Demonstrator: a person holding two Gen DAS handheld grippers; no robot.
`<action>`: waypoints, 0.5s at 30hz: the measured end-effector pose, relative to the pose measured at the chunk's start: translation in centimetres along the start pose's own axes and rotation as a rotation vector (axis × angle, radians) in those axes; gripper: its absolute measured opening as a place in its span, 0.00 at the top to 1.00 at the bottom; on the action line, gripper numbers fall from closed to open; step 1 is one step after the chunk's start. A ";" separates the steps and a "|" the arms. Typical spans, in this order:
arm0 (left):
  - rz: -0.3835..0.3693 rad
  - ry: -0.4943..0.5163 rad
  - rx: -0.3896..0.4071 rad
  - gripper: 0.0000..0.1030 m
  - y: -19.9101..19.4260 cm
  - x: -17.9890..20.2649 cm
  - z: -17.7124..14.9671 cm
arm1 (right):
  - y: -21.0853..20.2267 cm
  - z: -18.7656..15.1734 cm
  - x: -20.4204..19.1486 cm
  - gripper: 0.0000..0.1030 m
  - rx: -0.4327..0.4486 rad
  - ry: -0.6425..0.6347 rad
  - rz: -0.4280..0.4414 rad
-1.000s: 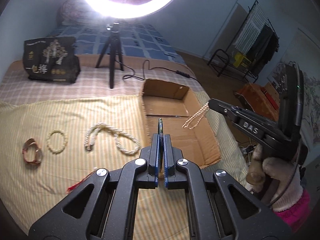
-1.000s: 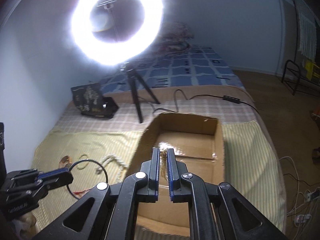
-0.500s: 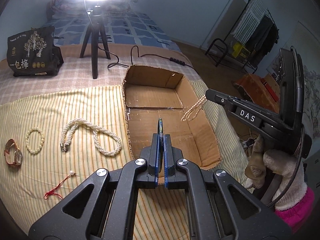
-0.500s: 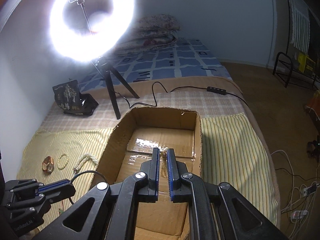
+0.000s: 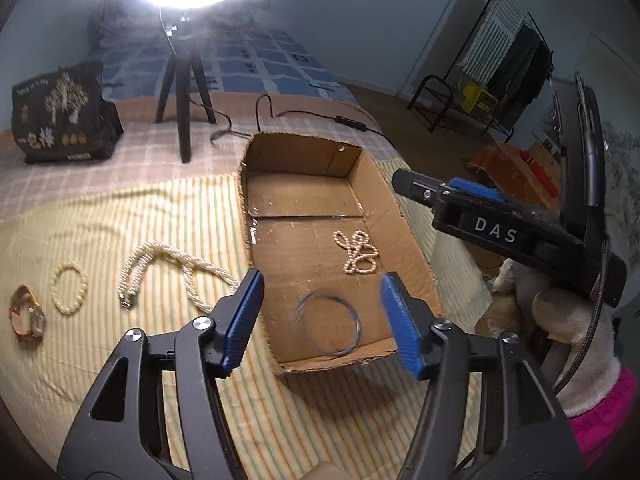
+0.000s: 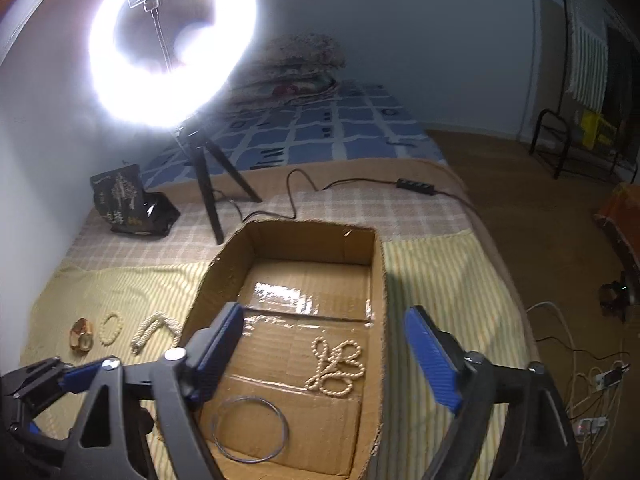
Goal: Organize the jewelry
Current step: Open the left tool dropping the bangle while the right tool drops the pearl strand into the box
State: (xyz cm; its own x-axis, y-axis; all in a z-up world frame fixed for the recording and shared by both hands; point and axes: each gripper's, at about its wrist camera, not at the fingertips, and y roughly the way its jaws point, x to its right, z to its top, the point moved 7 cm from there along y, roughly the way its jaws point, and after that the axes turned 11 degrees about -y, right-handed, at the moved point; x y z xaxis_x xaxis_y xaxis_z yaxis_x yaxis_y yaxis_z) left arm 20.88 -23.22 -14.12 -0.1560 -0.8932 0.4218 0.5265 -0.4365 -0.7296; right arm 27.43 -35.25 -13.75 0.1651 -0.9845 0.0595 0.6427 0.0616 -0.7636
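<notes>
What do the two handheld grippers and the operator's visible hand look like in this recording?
Both the left gripper and the right gripper have black plastic frames, silver screws and ribbed blue finger pads. The right one's body carries white "DAS" lettering and a braided black cable. The right hand wears a cream fuzzy glove with a pink cuff.

I see a tangled pearl strand and a thin wire hoop flat inside the cardboard box; left, on the striped cloth, a twisted pearl necklace, bead bracelet, watch.
</notes>
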 end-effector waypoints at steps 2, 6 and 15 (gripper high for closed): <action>0.005 0.012 -0.008 0.34 0.0 0.1 -0.2 | -0.1 0.1 0.2 0.08 -0.004 -0.009 -0.026; 0.027 0.032 -0.020 0.28 0.2 0.0 -0.5 | -0.7 0.4 0.3 0.00 0.007 -0.012 -0.074; 0.081 0.076 -0.019 0.27 -0.5 -0.3 -1.0 | -1.8 0.2 0.2 0.00 0.007 -0.008 -0.071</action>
State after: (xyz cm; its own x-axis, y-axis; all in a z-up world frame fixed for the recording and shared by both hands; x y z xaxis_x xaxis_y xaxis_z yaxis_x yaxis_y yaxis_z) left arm 19.80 -22.83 -14.45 -0.1773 -0.9308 0.3195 0.5244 -0.3641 -0.7697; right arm 26.48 -35.48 -12.24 0.1250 -0.9850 0.1188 0.6583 -0.0072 -0.7527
